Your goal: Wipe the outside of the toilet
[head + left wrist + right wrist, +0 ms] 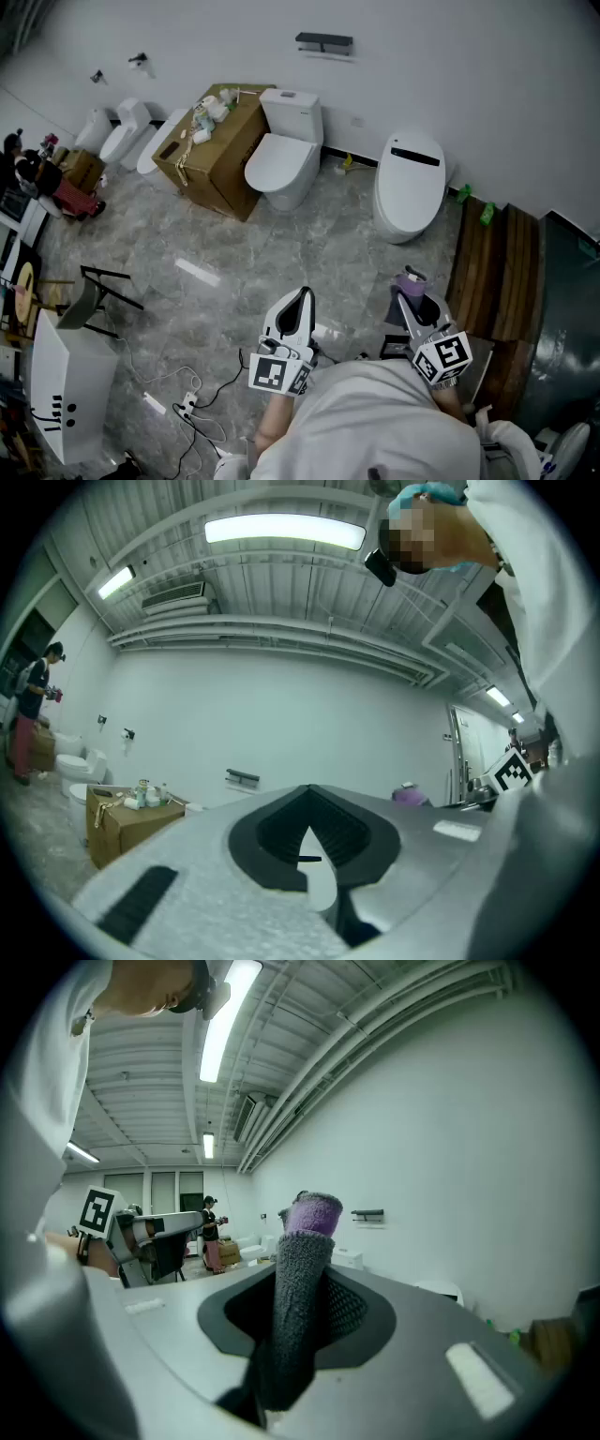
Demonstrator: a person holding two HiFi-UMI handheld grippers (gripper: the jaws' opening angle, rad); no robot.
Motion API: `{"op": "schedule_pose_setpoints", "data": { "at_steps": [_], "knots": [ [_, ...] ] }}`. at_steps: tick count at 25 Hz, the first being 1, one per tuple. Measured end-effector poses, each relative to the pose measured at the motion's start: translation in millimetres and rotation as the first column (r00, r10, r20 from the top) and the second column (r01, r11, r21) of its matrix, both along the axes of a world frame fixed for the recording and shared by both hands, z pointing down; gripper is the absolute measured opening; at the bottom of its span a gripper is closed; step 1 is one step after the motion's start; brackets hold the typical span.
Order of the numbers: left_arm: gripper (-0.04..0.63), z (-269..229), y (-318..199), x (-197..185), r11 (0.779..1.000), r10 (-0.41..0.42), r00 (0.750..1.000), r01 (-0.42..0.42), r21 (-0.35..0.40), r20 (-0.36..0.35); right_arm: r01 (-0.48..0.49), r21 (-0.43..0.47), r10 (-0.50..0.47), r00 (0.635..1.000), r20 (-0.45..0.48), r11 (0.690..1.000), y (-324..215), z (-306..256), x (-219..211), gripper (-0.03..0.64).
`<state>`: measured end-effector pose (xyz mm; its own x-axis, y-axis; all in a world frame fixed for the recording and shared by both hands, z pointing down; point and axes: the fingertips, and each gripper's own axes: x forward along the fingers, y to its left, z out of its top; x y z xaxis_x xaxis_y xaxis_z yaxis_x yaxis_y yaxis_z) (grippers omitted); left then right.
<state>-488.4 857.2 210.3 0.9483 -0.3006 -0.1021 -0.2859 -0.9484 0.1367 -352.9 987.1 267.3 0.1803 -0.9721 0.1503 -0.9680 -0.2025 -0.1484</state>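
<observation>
The right gripper squeezes a gray and purple cloth. The left gripper is closed on nothing. The nearest white toilet stands far off by the wall, so step close before rubbing.

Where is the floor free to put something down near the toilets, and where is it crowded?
Bare floor lies before the tank toilet and the oval toilet, up to the wooden planks. Crowded: the cardboard box top, and the cables at lower left.
</observation>
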Motion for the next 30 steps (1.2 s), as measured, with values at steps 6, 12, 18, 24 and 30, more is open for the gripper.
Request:
{"op": "schedule_pose_setpoints", "data": {
  "at_steps": [6, 12, 18, 24, 30],
  "knots": [
    [0.005, 0, 29, 11, 0.998, -0.056, 0.998, 0.056, 0.024, 0.003, 0.055, 0.015, -0.055, 0.998, -0.009, 0.998, 21, 6, 20, 0.101],
    [0.005, 6, 52, 18, 0.998, -0.055, 0.998, 0.055, 0.028, 0.012, 0.070, 0.026, -0.069, 0.997, -0.038, 0.997, 36, 3, 27, 0.101],
    [0.005, 16, 62, 30, 0.999, -0.044, 0.999, 0.043, 0.011, 0.028, 0.036, 0.012, -0.036, 0.999, -0.013, 0.999, 57, 10, 36, 0.101],
    [0.005, 23, 57, 41, 0.999, -0.037, 0.999, 0.037, -0.007, 0.029, 0.016, -0.012, -0.016, 1.000, 0.027, 1.000, 59, 18, 50, 0.101],
    [0.005, 41, 31, 49, 1.000, -0.022, 0.999, 0.023, -0.021, 0.049, -0.009, -0.044, 0.011, 0.998, 0.059, 0.999, 39, 36, 67, 0.103]
  ]
}}
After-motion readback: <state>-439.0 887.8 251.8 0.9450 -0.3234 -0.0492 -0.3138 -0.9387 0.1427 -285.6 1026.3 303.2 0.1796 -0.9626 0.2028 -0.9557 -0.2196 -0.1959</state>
